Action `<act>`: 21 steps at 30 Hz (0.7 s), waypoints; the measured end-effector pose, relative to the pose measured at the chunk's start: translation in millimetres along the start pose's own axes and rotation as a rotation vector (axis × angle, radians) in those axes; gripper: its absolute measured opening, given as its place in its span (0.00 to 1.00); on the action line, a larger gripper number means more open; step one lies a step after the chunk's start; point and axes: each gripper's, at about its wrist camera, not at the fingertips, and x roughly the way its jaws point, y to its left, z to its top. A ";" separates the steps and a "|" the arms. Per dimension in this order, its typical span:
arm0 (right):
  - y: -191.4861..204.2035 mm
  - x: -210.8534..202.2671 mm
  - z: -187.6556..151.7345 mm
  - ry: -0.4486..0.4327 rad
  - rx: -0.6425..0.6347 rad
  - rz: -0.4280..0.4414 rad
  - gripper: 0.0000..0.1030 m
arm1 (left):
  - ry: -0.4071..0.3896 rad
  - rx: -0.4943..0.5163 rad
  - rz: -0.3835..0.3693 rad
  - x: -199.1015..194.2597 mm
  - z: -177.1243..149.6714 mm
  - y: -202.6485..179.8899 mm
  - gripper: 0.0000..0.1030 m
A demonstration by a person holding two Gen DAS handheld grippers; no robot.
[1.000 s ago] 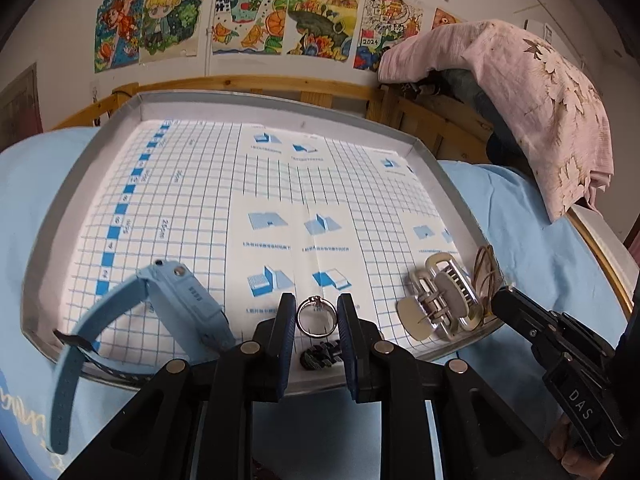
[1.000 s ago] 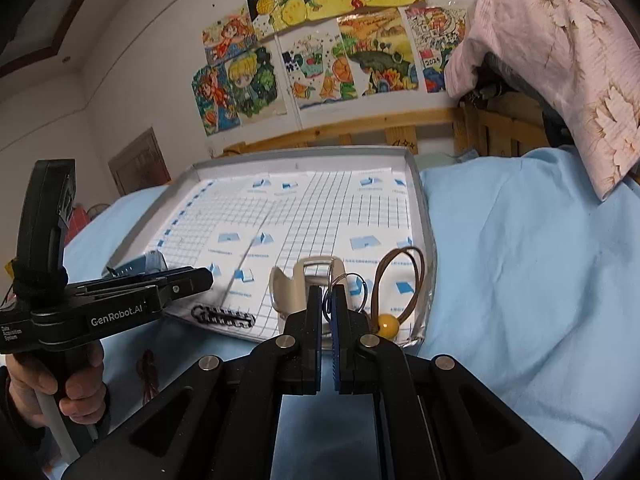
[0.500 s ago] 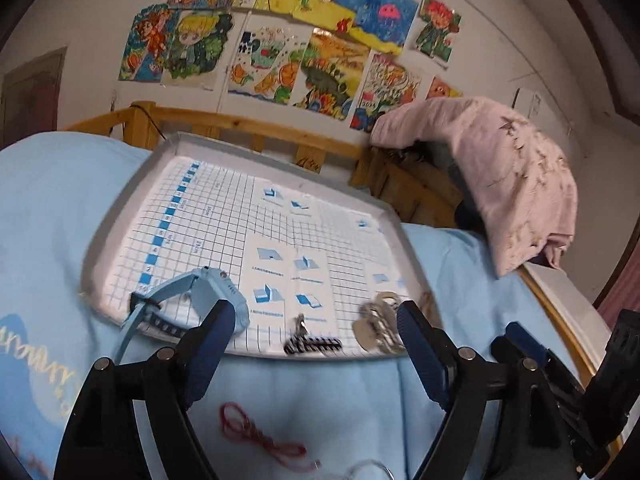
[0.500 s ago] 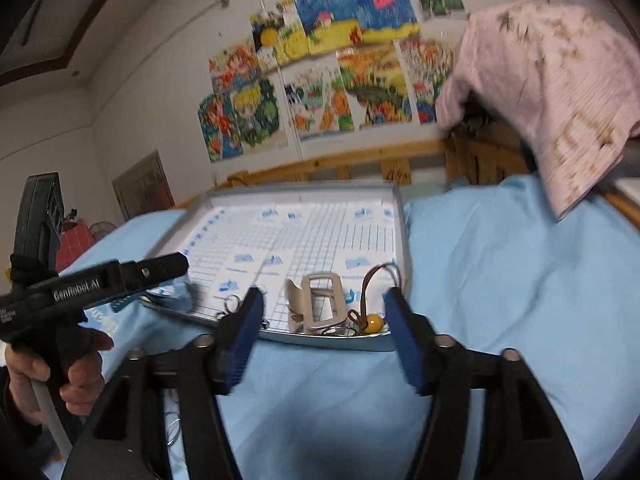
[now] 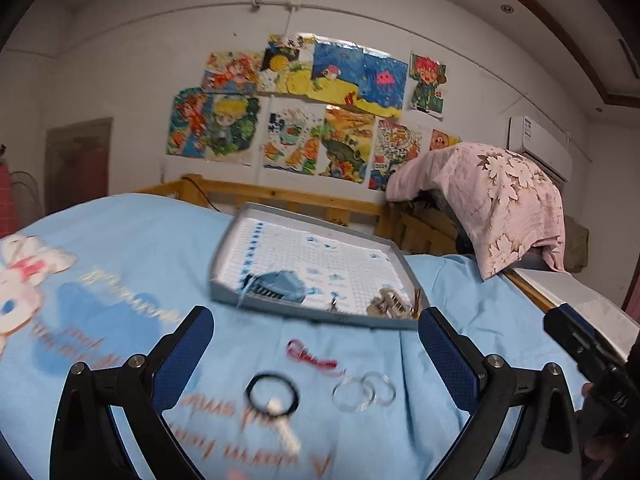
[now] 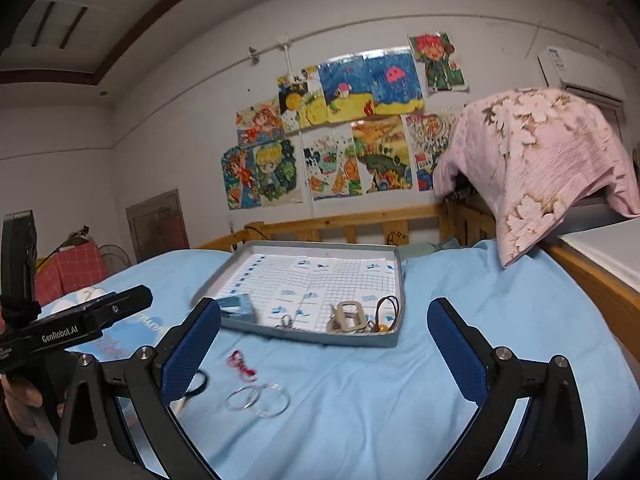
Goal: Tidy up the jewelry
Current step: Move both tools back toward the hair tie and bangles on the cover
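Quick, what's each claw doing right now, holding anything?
Left claw: opening wide, nothing between its fingers.
Right claw: opening wide, nothing between its fingers.

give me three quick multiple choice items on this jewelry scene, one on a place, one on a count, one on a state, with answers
1. Where does the thin red cord lie?
A. inside the grey tray
B. on the light blue bedsheet, in front of the tray
C. on the pink flowered cloth

2. How many clear thin bangles lie together on the sheet?
A. two
B. four
C. six

3. How do the right tongs stand?
A. clamped on a bangle
C. shut and empty
B. wide apart with nothing held

Answers:
1 B, the cord rests on the light blue bedsheet on the near side of the grey tray, outside its rim.
2 A, two overlapping rings show in both views.
3 B, the blue pads stand far apart, opening, with only sheet and tray between them.
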 end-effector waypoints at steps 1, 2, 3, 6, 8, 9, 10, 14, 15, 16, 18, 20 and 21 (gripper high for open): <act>3.3 -8.8 -2.1 -0.004 0.002 0.005 0.98 | 0.000 0.001 0.009 -8.4 -4.1 1.2 1.00; 7.0 -18.7 -5.5 -0.007 0.004 0.008 0.98 | -0.001 0.005 0.017 -17.3 -8.1 3.2 1.00; 10.4 -27.1 -8.7 -0.009 0.006 0.008 0.98 | -0.004 0.012 0.026 -27.7 -12.8 4.5 1.00; 19.4 -51.2 -22.2 0.001 0.020 0.015 0.98 | -0.007 0.034 0.047 -53.4 -24.6 8.1 1.00; 25.9 -65.7 -30.6 0.010 0.018 0.015 0.98 | -0.014 0.050 0.063 -71.5 -33.2 11.2 1.00; 29.4 -72.2 -34.3 0.012 0.013 0.013 0.98 | -0.017 0.059 0.068 -79.2 -37.1 12.6 1.00; 32.2 -77.9 -36.6 0.011 0.009 0.009 0.98 | -0.019 0.067 0.072 -86.9 -41.0 14.5 1.00; 43.1 -105.1 -47.3 -0.004 0.017 0.000 0.98 | -0.012 0.060 0.078 -115.0 -57.1 23.0 1.00; 45.4 -109.7 -48.7 -0.004 0.021 0.000 0.98 | -0.010 0.048 0.075 -119.2 -59.9 24.9 1.00; 47.7 -117.3 -52.1 -0.012 0.025 -0.001 0.98 | -0.007 0.038 0.073 -122.5 -62.5 26.5 1.00; 50.7 -127.3 -56.6 -0.023 0.027 -0.007 0.98 | 0.003 0.030 0.071 -129.7 -66.9 30.2 1.00; 54.5 -136.7 -58.4 -0.043 0.018 -0.027 0.98 | 0.005 0.028 0.073 -134.9 -70.2 33.4 1.00; 55.7 -142.7 -59.0 -0.060 0.018 -0.038 0.98 | 0.004 0.023 0.073 -137.6 -71.0 35.3 1.00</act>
